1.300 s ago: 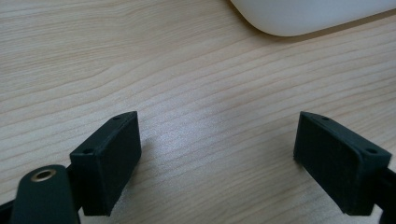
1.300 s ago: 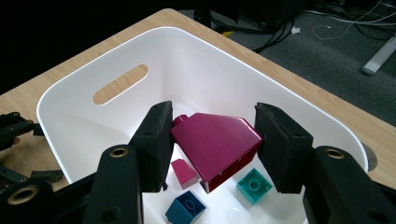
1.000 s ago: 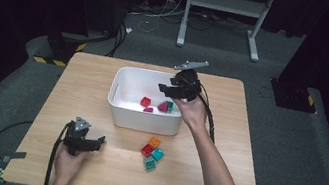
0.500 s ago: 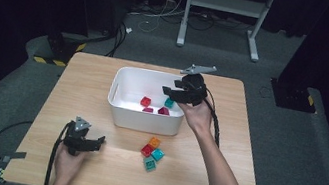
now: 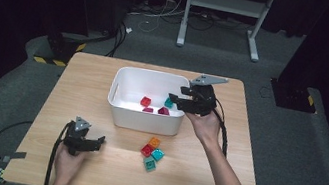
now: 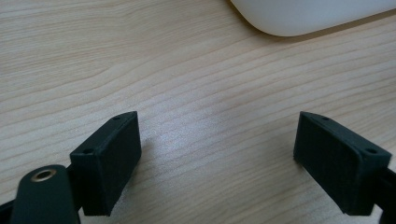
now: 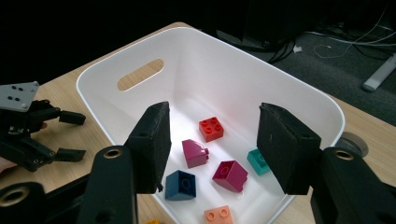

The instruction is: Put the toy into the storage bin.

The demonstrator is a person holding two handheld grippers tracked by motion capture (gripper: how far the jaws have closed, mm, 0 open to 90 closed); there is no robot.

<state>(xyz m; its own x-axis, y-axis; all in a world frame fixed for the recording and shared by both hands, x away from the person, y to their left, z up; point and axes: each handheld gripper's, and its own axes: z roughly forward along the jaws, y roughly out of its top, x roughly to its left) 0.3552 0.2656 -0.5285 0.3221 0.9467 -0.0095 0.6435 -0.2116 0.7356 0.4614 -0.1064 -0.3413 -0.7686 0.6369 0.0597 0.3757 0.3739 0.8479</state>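
The white plastic bin (image 5: 148, 101) with a slot handle in its end wall stands in the middle of the pale wooden table (image 5: 256, 138), and the right gripper (image 5: 175, 97) hangs over its right rim, jaws spread wide with nothing between them. Through that gripper's own view the bin (image 7: 224, 65) holds 6 toy bricks: a red brick (image 7: 211, 129), a magenta sloped brick (image 7: 195, 153), a dark magenta brick (image 7: 230, 175), a teal brick (image 7: 257, 162) half hidden behind a jaw, a navy brick (image 7: 182, 184), and an orange brick (image 7: 218, 216) cut off by the lower edge. From the high view the near wall hides some of these.

In front of the bin lies a cluster of 4 loose bricks (image 5: 153, 148), orange, red and 2 teal. The left gripper (image 5: 99, 143) rests on the table near the front left, well apart from the bin, jaws also wide and empty.

Against 1 second ago, the right gripper sits further right over the rim; the left one is unmoved.
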